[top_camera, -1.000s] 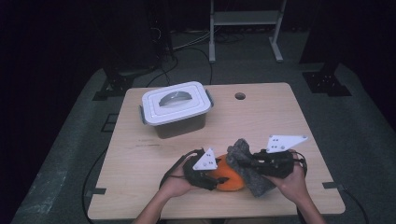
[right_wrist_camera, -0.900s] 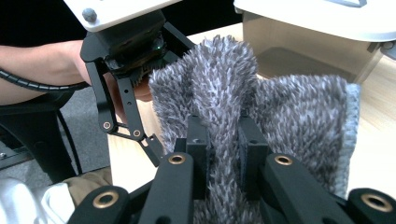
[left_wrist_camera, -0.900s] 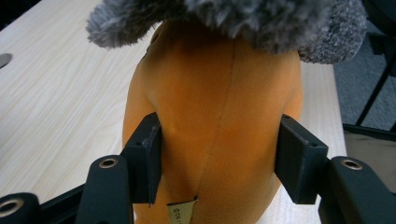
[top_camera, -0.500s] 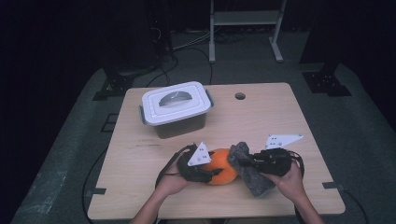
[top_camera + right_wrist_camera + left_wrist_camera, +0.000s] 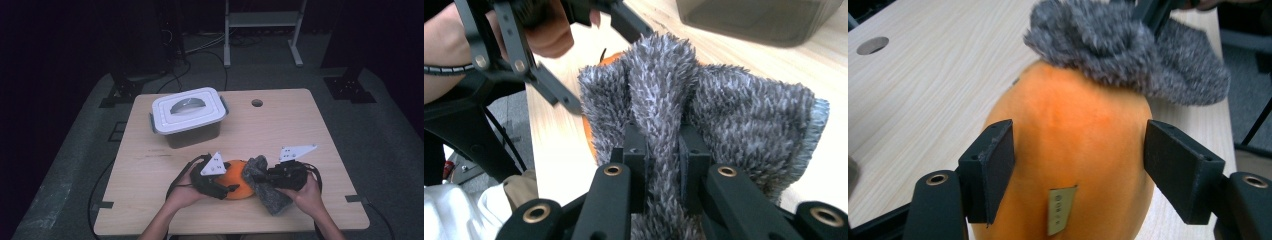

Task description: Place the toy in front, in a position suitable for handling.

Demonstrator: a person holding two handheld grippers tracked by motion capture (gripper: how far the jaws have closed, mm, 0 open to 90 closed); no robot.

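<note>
— Near the bottom centre of the high view, what lies between the hands?
— An orange gourd [image 5: 239, 179] on the table [image 5: 300, 130], a grey fuzzy cloth [image 5: 265, 187] draped against its right side.
— And the left gripper [image 5: 1078, 165]?
— Its jaws have just been widening; they straddle the gourd, the right pad standing clear.
— The right gripper [image 5: 659, 150]?
— Pinched tight on a fold of the cloth.
— Anything else?
— A lidded white box [image 5: 187, 115], upper left of centre.

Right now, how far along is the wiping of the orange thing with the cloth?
Done: the right gripper is shut on the grey cloth, and the cloth lies over the far end of the orange ball. In hand: the left gripper brackets the ball; its jaws have just been opening, pads off it. Left: most of the orange surface is uncovered. The lidded box stands apart.
</note>
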